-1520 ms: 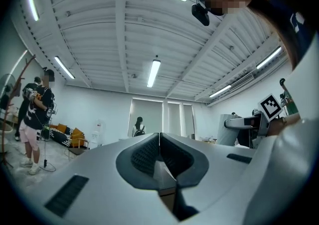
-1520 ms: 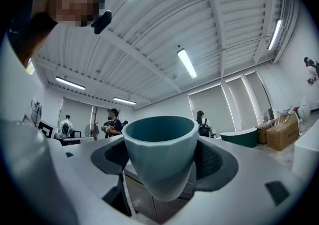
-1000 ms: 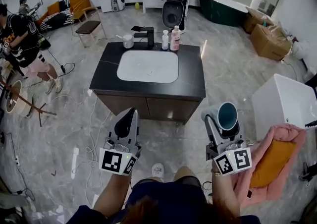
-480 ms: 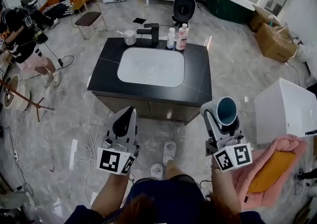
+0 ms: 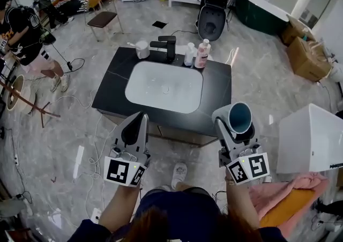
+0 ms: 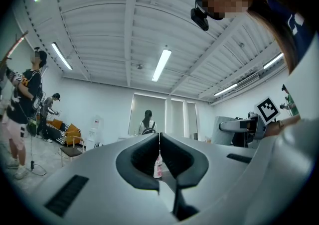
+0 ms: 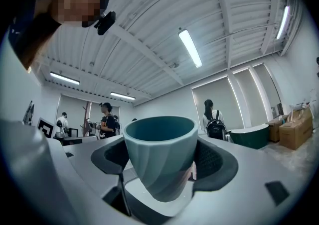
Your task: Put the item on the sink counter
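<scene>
A teal ribbed cup [image 5: 239,117] stands upright between the jaws of my right gripper [image 5: 234,123], which is shut on it; the cup [image 7: 160,154] fills the middle of the right gripper view. My left gripper [image 5: 134,129] is shut and holds nothing; in the left gripper view its jaws [image 6: 159,159] meet along a thin line. Both grippers hover just in front of the black sink counter [image 5: 216,91] with its white basin [image 5: 164,86]. The cup is over the counter's front right edge.
On the counter's back edge stand a black faucet [image 5: 167,47], two bottles [image 5: 196,54] and a small white cup [image 5: 142,49]. A white box [image 5: 311,138] and a pink cloth [image 5: 278,193] lie at the right. People stand at the far left [image 5: 24,35]. A chair [image 5: 103,17] is behind.
Both grippers have come closer to the sink counter; the cup now overlaps its front right edge. The pink cloth has slid back toward the lower right of the view.
</scene>
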Demonstrator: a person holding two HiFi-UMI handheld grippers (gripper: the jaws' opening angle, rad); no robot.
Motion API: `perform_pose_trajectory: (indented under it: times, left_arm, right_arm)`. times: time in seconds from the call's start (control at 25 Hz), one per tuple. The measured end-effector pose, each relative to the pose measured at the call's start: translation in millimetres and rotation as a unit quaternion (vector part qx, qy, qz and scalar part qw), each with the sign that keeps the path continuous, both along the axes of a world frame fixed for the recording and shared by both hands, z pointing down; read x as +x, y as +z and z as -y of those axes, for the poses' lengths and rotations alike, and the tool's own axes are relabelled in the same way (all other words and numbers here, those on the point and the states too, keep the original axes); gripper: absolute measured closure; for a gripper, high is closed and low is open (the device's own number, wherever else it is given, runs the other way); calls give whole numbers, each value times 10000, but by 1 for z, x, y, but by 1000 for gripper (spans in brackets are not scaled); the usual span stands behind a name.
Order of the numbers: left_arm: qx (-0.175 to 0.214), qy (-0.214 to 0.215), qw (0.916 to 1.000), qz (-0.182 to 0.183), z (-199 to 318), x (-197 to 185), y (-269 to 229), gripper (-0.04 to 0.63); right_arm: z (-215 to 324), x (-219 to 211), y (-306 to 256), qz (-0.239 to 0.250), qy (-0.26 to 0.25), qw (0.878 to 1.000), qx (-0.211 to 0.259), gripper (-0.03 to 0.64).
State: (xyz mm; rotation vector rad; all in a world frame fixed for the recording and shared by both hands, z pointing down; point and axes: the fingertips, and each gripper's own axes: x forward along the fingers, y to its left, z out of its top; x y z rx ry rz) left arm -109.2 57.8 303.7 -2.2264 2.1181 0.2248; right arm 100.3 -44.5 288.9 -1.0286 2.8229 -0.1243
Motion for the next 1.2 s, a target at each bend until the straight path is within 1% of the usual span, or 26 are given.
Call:
perform_pose_trajectory:
  times: [0.24, 0.4, 0.56, 0.76, 1.0, 1.2]
  left_arm:
    - [32, -88, 9999, 35, 46, 1, -8, 572]
    - [-1, -43, 10000, 51, 74, -3, -8, 572]
    - [-21, 58, 10000, -37, 101, -14, -2, 572]
    - [41, 409, 9990, -150, 146, -40, -2, 572]
    - [150, 880, 9960, -86, 207, -87, -5, 572]
    - [125, 1277, 9917, -56, 251, -110, 5, 572]
  right_arm:
    - [48, -5, -7, 101, -103, 9999, 6, 218]
    - [73, -8, -7, 130, -49, 9999, -58, 218]
    - [93, -16, -2, 70, 70, 9999, -91, 218]
    - [126, -33, -7, 36, 476, 9989, -13, 218]
    - [159, -72, -6, 78, 946, 9955, 55, 218]
    - [181, -85, 7, 128, 1420, 9898, 6, 218]
